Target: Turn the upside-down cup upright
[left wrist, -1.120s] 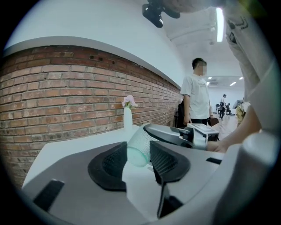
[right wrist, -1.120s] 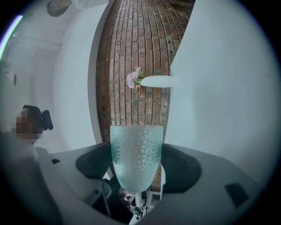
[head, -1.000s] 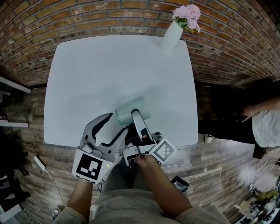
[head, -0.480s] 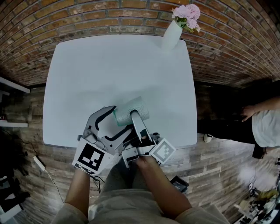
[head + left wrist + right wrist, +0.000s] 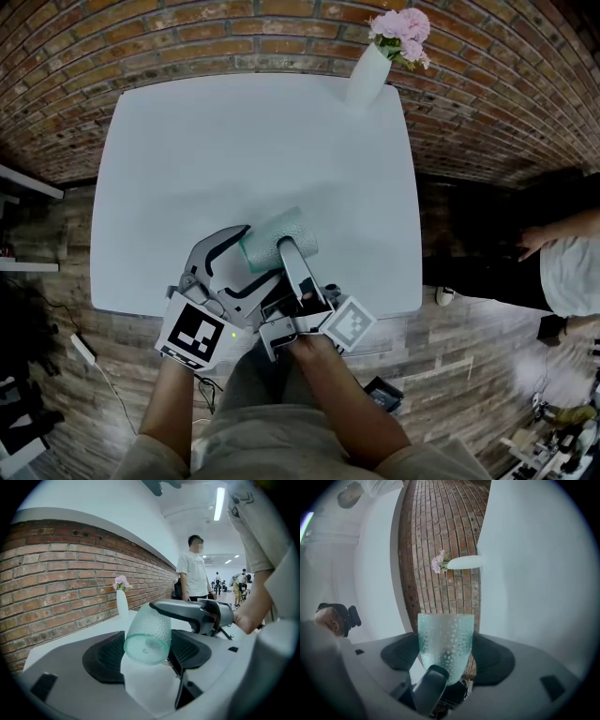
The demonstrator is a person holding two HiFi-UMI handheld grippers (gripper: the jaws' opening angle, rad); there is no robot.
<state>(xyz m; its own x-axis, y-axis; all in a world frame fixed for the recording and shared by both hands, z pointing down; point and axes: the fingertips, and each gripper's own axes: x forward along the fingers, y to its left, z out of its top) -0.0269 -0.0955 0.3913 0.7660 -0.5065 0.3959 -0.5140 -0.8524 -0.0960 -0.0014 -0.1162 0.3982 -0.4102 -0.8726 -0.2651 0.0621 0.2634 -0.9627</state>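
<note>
The teal dimpled glass cup is lifted off the white table near its front edge, lying tilted on its side. My right gripper is shut on the cup's body, one finger across its top. In the right gripper view the cup sits pinched between the pads, rim pointing away. My left gripper stands open around the cup's base end; its jaws have just been opening. In the left gripper view the cup shows its base between the wide-apart pads, which do not press on it.
A white vase with pink flowers stands at the table's far right corner. A person is at the right, off the table. Brick wall lies beyond the far edge, wooden floor around.
My left gripper has moved up and right from beside the right gripper to sit around the cup's base, its jaws wider. The cup has shifted slightly left in the right gripper.
</note>
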